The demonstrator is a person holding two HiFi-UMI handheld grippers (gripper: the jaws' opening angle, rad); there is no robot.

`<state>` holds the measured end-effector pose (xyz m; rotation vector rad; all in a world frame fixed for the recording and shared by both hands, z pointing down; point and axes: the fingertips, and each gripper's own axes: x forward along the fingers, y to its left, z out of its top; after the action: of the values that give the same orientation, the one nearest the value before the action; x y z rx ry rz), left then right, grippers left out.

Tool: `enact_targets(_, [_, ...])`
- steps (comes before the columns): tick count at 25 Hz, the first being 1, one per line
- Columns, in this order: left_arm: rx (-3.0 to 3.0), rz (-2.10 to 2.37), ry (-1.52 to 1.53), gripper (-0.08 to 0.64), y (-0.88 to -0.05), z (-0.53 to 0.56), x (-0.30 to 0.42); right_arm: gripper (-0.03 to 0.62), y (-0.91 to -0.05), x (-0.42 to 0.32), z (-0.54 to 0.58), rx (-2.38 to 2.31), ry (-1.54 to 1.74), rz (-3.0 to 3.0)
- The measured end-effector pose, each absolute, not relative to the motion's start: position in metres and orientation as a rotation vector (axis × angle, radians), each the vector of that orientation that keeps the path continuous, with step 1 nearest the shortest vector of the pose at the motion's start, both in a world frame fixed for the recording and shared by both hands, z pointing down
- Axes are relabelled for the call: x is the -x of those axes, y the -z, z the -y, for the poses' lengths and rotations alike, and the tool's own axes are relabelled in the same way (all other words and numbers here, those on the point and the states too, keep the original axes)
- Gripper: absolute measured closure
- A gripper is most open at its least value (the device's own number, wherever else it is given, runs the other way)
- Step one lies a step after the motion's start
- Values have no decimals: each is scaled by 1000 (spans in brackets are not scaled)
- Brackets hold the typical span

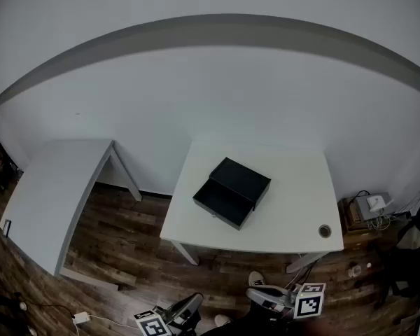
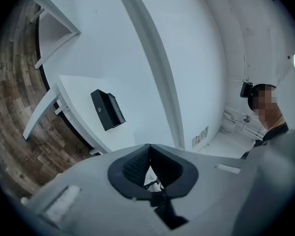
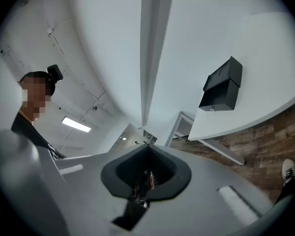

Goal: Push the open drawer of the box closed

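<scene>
A black box (image 1: pixel 242 176) sits in the middle of the white table (image 1: pixel 294 215), turned at an angle. Its drawer (image 1: pixel 222 203) is pulled out toward the table's front left corner and looks empty. Both grippers are low at the bottom edge of the head view, well short of the table and far from the box. My left gripper (image 1: pixel 189 305) is shut with nothing between its jaws, and so is my right gripper (image 1: pixel 260 296). The left gripper view has the box (image 2: pixel 108 109) small and far beyond the closed left gripper (image 2: pixel 148 145). In the right gripper view the box (image 3: pixel 222 85) lies off to the right of the closed right gripper (image 3: pixel 146 146).
A second white table (image 1: pixel 56 194) stands at the left. The near table has a round cable hole (image 1: pixel 325 231) by its right front corner. On the wood floor lie a box with cables (image 1: pixel 371 205), a dark chair (image 1: pixel 413 257) and a white adapter (image 1: pixel 80 318).
</scene>
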<state>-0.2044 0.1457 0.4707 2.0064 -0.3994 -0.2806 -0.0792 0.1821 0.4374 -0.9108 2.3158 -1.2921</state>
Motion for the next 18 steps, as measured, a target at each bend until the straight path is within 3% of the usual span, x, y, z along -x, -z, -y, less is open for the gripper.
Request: enact_targets(18, [-2000,379,285,558,-468,-147,189,588,-434,62,-183,946,1277,-2301])
